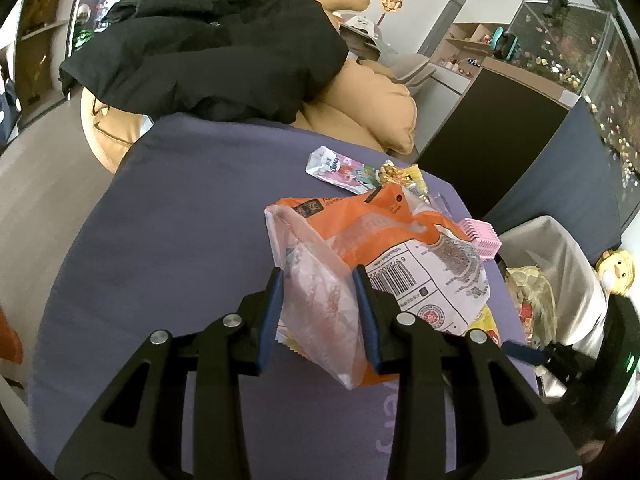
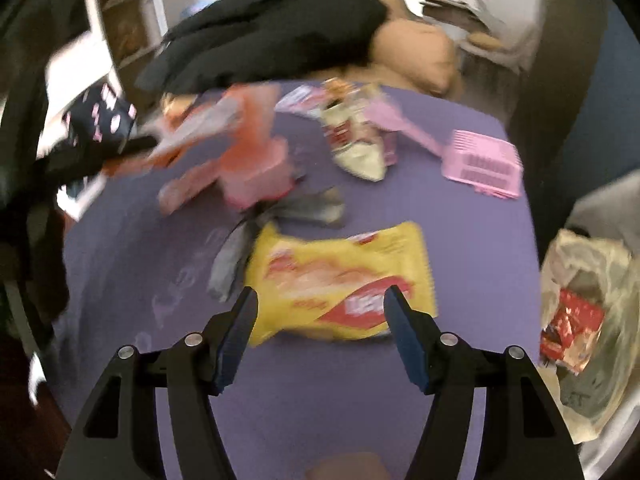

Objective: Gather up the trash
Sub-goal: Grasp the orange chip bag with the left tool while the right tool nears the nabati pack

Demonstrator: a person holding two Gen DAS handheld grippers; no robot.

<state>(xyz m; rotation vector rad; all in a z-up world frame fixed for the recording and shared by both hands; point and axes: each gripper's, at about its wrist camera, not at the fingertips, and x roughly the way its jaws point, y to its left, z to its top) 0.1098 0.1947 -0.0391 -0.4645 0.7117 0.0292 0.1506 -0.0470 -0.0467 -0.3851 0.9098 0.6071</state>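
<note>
My left gripper (image 1: 318, 274) is shut on the clear end of an orange snack bag (image 1: 384, 248) and holds it above the purple mat (image 1: 180, 208). The same bag shows blurred in the right wrist view (image 2: 224, 136), at the far left. My right gripper (image 2: 320, 296) is open and empty, its fingers on either side of a yellow snack wrapper (image 2: 340, 276) lying flat on the mat (image 2: 460, 240). A pink-and-white wrapper (image 1: 340, 168), a gold wrapper (image 1: 396, 174) and a silver pouch (image 2: 356, 148) lie further back.
A lined trash bin (image 1: 556, 280) with trash inside stands to the right of the mat; its bag (image 2: 588, 308) is at the right edge. A pink scoop (image 2: 480, 160), a grey crumpled scrap (image 2: 248, 240), a black jacket (image 1: 208, 48) and tan cushions (image 1: 376, 108) are around.
</note>
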